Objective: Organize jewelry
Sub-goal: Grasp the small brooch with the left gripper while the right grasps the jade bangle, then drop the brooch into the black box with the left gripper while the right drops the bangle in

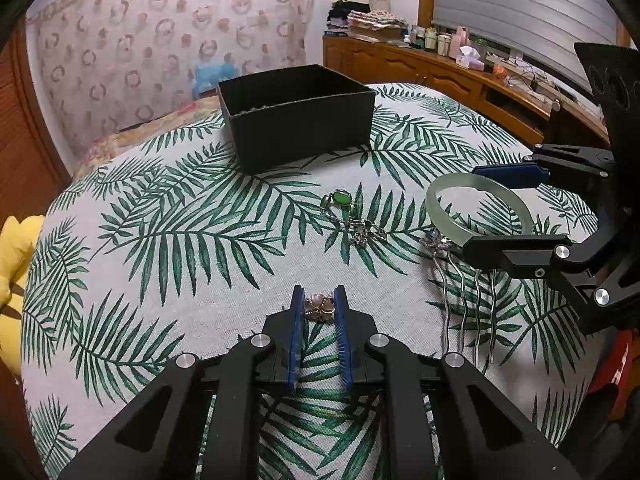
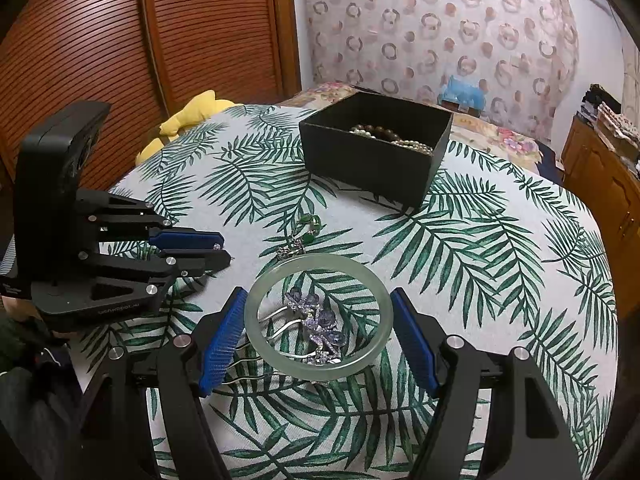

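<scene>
My left gripper [image 1: 319,297] is shut on a small pink-and-gold flower brooch [image 1: 319,309], just above the leaf-print tablecloth [image 1: 180,272]. It also shows in the right wrist view [image 2: 222,252]. My right gripper [image 2: 318,298] is shut on a pale green jade bangle [image 2: 318,318], held level between its blue pads [image 2: 224,336]. The bangle also shows in the left wrist view [image 1: 478,208]. Below the bangle lies a silver hair comb with purple flowers [image 2: 316,328]. A green-stone chain piece [image 1: 348,216] lies in the middle. A black open box [image 2: 376,148] holds bead bracelets [image 2: 392,138].
A yellow soft toy [image 2: 188,120] sits at the table's far left edge. A wooden sideboard with clutter [image 1: 460,64] runs along the right wall. A wooden slatted door [image 2: 140,40] and a patterned curtain [image 2: 440,24] stand behind the table.
</scene>
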`<state>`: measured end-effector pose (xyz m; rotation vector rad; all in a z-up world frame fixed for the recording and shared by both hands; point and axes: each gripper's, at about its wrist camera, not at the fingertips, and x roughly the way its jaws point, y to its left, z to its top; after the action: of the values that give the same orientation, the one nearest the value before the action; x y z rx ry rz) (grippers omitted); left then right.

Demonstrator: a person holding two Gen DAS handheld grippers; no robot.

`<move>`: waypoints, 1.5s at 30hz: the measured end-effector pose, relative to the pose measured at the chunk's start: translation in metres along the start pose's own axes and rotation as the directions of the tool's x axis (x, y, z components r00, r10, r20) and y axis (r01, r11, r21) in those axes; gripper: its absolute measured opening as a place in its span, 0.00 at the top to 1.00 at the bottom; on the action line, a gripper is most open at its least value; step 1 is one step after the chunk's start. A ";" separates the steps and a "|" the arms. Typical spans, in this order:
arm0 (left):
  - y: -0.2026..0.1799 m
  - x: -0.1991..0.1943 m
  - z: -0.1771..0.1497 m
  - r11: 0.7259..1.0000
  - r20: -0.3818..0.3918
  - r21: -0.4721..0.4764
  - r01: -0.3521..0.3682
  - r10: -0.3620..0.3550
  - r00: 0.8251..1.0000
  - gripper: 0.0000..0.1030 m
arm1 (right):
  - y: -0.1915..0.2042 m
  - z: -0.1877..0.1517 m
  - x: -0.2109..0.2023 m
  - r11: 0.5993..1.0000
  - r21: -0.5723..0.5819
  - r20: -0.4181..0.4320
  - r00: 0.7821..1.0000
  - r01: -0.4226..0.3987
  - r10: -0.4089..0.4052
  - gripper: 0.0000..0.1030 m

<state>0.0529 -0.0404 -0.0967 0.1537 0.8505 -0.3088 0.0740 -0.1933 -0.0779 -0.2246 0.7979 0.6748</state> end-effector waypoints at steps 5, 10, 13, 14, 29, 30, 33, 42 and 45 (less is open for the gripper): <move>0.003 -0.007 0.004 1.000 0.030 -0.018 -0.002 0.003 1.000 0.87 | -0.001 0.003 -0.002 1.000 -0.001 0.008 1.000 -0.005 0.005 0.28; 0.009 -0.015 0.017 1.000 0.060 -0.029 -0.004 0.006 0.998 0.87 | -0.004 0.017 -0.005 1.000 -0.012 0.031 0.999 -0.008 0.008 0.28; 0.014 -0.016 0.026 0.999 0.074 -0.036 -0.009 0.012 0.997 0.87 | -0.009 0.027 -0.007 1.000 -0.011 0.051 0.999 -0.013 0.013 0.28; 0.015 -0.016 0.029 0.999 0.078 -0.038 -0.011 0.014 0.997 0.87 | -0.011 0.030 -0.006 1.000 -0.009 0.057 0.998 -0.014 0.015 0.28; 0.040 -0.014 0.065 0.998 0.111 -0.060 -0.012 0.018 0.994 0.87 | -0.044 0.086 0.016 1.000 -0.014 0.103 0.995 -0.010 0.011 0.28; 0.043 -0.013 0.069 0.998 0.113 -0.063 -0.010 0.017 0.993 0.87 | -0.046 0.090 0.018 1.000 -0.014 0.107 0.994 -0.009 0.011 0.28; 0.047 -0.011 0.079 0.998 0.120 -0.067 -0.007 0.015 0.993 0.87 | -0.054 0.103 0.028 1.000 -0.012 0.117 0.993 -0.006 0.007 0.28; 0.060 -0.007 0.113 0.997 0.158 -0.068 -0.025 0.035 0.987 0.87 | -0.065 0.133 0.067 0.999 -0.034 0.099 0.995 -0.004 0.007 0.28; 0.064 -0.001 0.122 0.997 0.156 -0.070 -0.034 0.044 0.987 0.87 | -0.066 0.137 0.076 0.999 -0.036 0.093 0.996 -0.007 0.010 0.28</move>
<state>0.1603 -0.0110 -0.0163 0.0825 0.6994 -0.2519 0.2349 -0.1496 -0.0430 -0.2206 0.6978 0.7028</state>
